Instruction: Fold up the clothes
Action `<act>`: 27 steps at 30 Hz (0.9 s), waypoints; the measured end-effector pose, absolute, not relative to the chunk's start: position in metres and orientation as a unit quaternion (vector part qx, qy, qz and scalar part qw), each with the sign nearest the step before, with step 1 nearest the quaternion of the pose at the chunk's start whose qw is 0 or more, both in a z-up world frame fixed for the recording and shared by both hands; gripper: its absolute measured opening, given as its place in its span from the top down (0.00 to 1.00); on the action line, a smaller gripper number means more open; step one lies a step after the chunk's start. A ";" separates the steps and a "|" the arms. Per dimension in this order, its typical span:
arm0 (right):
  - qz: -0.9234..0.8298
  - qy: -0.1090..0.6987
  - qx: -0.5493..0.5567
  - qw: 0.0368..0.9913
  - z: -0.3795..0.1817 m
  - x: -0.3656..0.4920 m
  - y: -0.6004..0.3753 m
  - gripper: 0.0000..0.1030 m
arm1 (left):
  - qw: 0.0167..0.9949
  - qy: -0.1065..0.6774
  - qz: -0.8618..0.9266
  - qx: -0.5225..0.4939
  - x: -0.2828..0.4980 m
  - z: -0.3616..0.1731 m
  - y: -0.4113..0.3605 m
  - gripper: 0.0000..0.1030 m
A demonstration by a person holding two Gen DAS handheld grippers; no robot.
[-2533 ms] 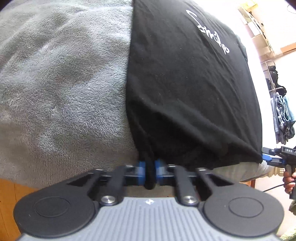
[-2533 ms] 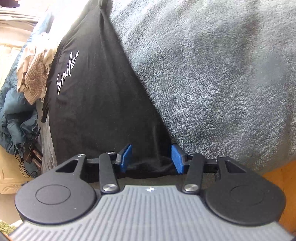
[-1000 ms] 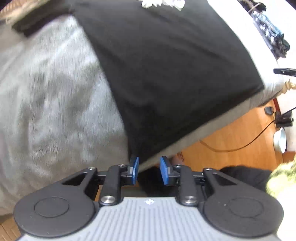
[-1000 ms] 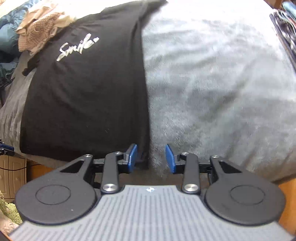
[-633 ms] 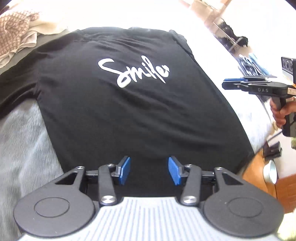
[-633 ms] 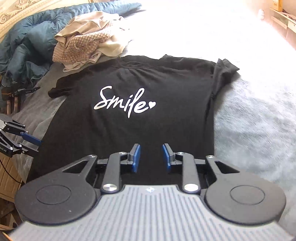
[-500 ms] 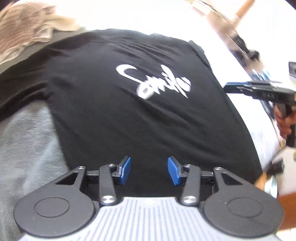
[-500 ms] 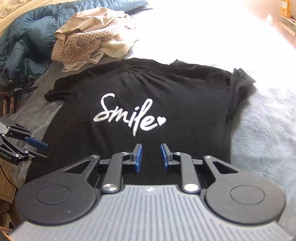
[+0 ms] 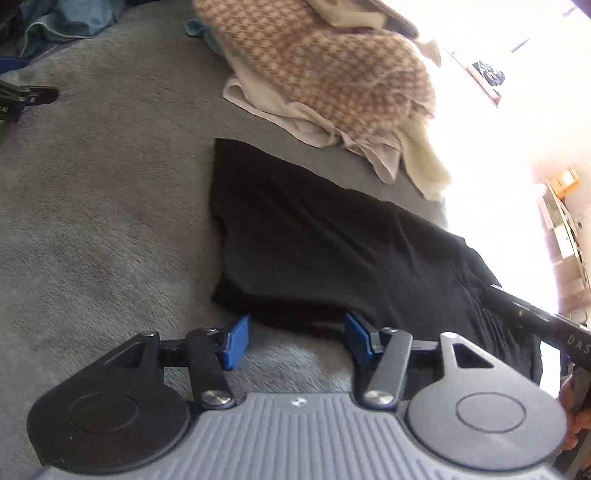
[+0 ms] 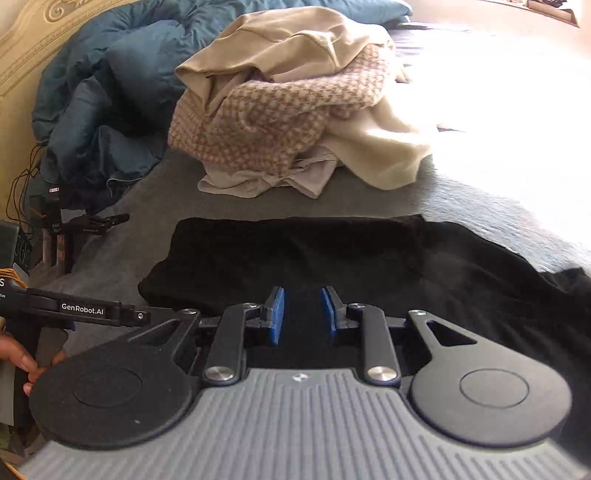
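One grey fleece blanket [image 10: 155,199] covers the bed, and its right part is washed out by strong light. At the left, in the right wrist view, a carved cream headboard [image 10: 33,33] stands behind one rumpled blue duvet [image 10: 107,85]. Right of that lies one heap of unfolded clothes [image 10: 280,107], beige, checked and cream. One black T-shirt [image 10: 332,254] is spread flat on the blanket just in front of the heap. Two grippers are in view. The left gripper [image 9: 295,338] hovers at the shirt's near edge, its blue pads [image 9: 236,341] apart and opening, with nothing pinched. The right gripper [image 10: 303,314] hangs over the shirt, pads narrowly apart, gripping nothing.
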State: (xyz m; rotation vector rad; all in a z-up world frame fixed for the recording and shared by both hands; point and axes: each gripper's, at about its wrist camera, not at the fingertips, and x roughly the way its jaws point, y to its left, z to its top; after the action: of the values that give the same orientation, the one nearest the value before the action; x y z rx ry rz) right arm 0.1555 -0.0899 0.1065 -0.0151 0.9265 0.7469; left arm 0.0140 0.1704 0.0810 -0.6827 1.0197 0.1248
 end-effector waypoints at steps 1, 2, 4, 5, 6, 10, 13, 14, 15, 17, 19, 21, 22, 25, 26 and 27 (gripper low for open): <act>0.362 0.439 -0.008 0.822 0.104 0.163 -0.077 0.78 | 0.813 0.478 0.061 -0.326 0.013 0.079 0.176 0.44; 0.371 0.441 -0.009 0.817 0.101 0.170 -0.065 0.78 | 0.812 0.476 0.058 -0.332 0.011 0.076 0.181 0.44; 0.393 0.442 -0.010 0.806 0.098 0.180 -0.042 0.79 | 0.811 0.472 0.044 -0.343 0.008 0.073 0.188 0.44; 0.404 0.442 -0.011 0.801 0.097 0.185 -0.032 0.79 | 0.811 0.469 0.037 -0.346 0.008 0.072 0.190 0.43; 0.412 0.442 -0.014 0.796 0.097 0.188 -0.023 0.79 | 0.812 0.466 0.033 -0.349 0.008 0.071 0.191 0.41; 0.430 0.452 -0.020 0.781 0.085 0.201 0.007 0.78 | 0.816 0.446 0.013 -0.367 0.008 0.066 0.196 0.40; 0.432 0.465 -0.011 0.773 0.071 0.211 0.022 0.78 | 0.818 0.430 0.001 -0.381 0.006 0.063 0.201 0.38; 0.430 0.470 -0.007 0.770 0.065 0.214 0.025 0.78 | 0.821 0.426 0.002 -0.381 0.004 0.063 0.204 0.36; 0.427 0.475 -0.007 0.769 0.060 0.216 0.027 0.78 | 0.825 0.420 0.002 -0.377 0.002 0.064 0.205 0.33; 0.415 0.485 -0.017 0.770 0.047 0.219 0.031 0.78 | 0.836 0.410 -0.004 -0.364 0.002 0.065 0.208 0.29; 0.399 0.499 -0.021 0.769 0.034 0.221 0.031 0.79 | 0.842 0.406 -0.022 -0.354 0.008 0.062 0.208 0.29; 0.395 0.504 0.003 0.768 0.029 0.223 0.025 0.79 | 0.842 0.405 -0.045 -0.353 0.017 0.057 0.209 0.29; 0.394 0.506 0.015 0.767 0.027 0.224 0.023 0.79 | 0.832 0.416 -0.058 -0.362 0.023 0.052 0.209 0.31; 0.391 0.506 0.025 0.769 0.026 0.224 0.019 0.79 | 0.804 0.446 -0.081 -0.384 0.035 0.043 0.214 0.41; 0.390 0.505 0.024 0.770 0.026 0.223 0.020 0.79 | 0.795 0.451 -0.087 -0.397 0.036 0.043 0.217 0.51; 0.389 0.503 0.023 0.771 0.026 0.222 0.020 0.79 | 0.779 0.455 -0.095 -0.421 0.037 0.041 0.223 0.68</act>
State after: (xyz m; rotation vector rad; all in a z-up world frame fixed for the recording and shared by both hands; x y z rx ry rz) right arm 0.2223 0.0201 0.0255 0.0505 1.0914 0.8426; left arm 0.0367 0.2232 0.0410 -0.9102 0.9839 -0.2055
